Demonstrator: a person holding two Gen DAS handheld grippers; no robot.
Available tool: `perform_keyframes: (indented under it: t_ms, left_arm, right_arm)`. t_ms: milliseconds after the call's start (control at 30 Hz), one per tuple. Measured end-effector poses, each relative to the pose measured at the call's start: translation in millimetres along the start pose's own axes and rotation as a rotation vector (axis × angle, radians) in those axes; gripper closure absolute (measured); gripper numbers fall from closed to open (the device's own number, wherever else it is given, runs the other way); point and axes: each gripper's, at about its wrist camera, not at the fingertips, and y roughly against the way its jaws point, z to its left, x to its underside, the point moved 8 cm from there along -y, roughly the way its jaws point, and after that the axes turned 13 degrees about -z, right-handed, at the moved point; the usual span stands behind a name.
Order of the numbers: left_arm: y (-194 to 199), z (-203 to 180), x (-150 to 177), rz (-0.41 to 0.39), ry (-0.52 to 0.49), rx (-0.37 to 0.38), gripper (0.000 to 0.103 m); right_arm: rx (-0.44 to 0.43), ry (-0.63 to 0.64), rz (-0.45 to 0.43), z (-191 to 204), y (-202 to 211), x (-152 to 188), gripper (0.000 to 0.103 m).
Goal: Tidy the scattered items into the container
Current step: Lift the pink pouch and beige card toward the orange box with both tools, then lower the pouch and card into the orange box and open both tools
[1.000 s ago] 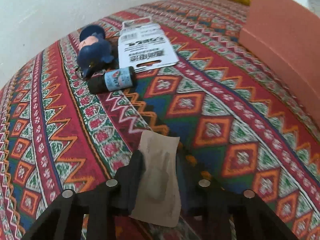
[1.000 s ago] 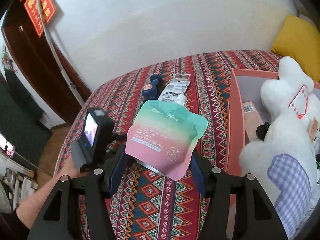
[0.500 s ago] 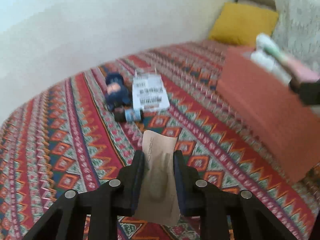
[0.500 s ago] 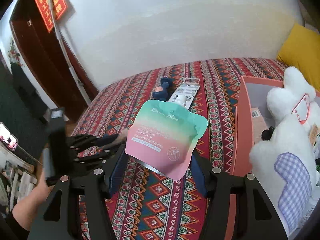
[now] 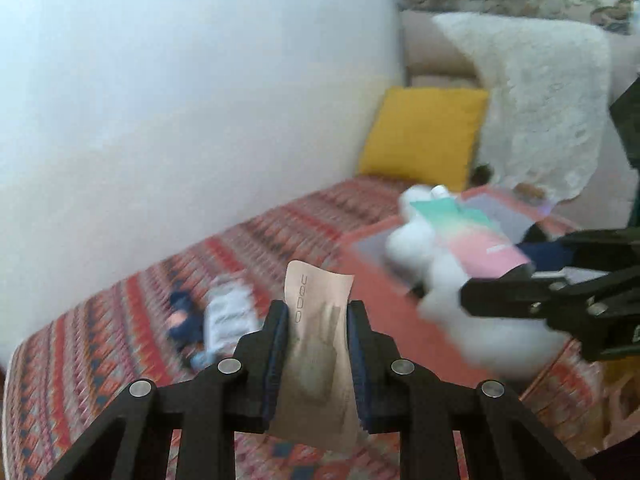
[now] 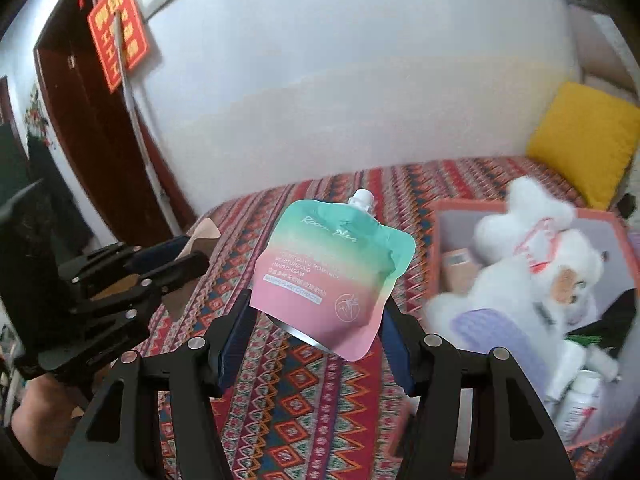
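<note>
Above the patterned bed: both claws held aloft
Left gripper [image 5: 318,354]: clamped a tan sachet [image 5: 318,344]
Right gripper [image 6: 316,344]: gripped a hand-cream pouch [image 6: 332,272]
Container: pink box [image 6: 434,248], beside the pouch

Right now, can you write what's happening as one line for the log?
left tongs: shut on tan packet | right tongs: shut on hand cream pouch | pink box: plush toy inside | both packets: above bedspread

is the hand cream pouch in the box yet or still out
Out: the hand cream pouch is clamped upright in the right gripper above the bedspread, beside the orange box.
</note>
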Motion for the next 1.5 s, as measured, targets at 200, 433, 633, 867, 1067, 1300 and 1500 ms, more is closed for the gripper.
perform_keyframes:
  t_ms: [200,433,633,867,1067,1300,1500]
  left_arm:
    - [-31.3,-78.6,-39.8,-0.04,-0.008,0.123,0.079]
    - [-78.8,-171.8,-53.8,-0.011,-0.03,0.226,0.079]
    - [-130.7,-223.8,-32.3,0.078,-0.036,0.252,0.076]
    - [-142.7,-215.3,-20.3,0.103,0.03,0.165,0.015]
    - [-123.2,-174.1,-36.8,0.061,0.094,0.116,0.013]
    - [-90.7,-96.0,-21.7,0.057,0.122,0.007,0.012]
    - [-61.8,7.2,21.5,0.102,0.219,-0.128,0.011]
  right_arm:
    - [0.094,-0.035,-0.107,-53.3,62.6,-23.0,0.041]
    - [0.23,-0.131,-0.196,-143.3,127.9,-39.2,0.041]
    - [0.341,-0.182,-0.179,-214.3,154.0,-24.5,0.04]
    - [0.382,-0.208,-0.062,-254.7,137.5,13.8,0.016]
    - [0.365,-0.258,-0.132,-259.2,150.2,2.8,0.008]
    - [0.317,-0.267,-0.156,-213.3,133.1,-17.0,0.006]
    - [0.233,-0.196,-0.135,-141.2,86.2,-36.0,0.006]
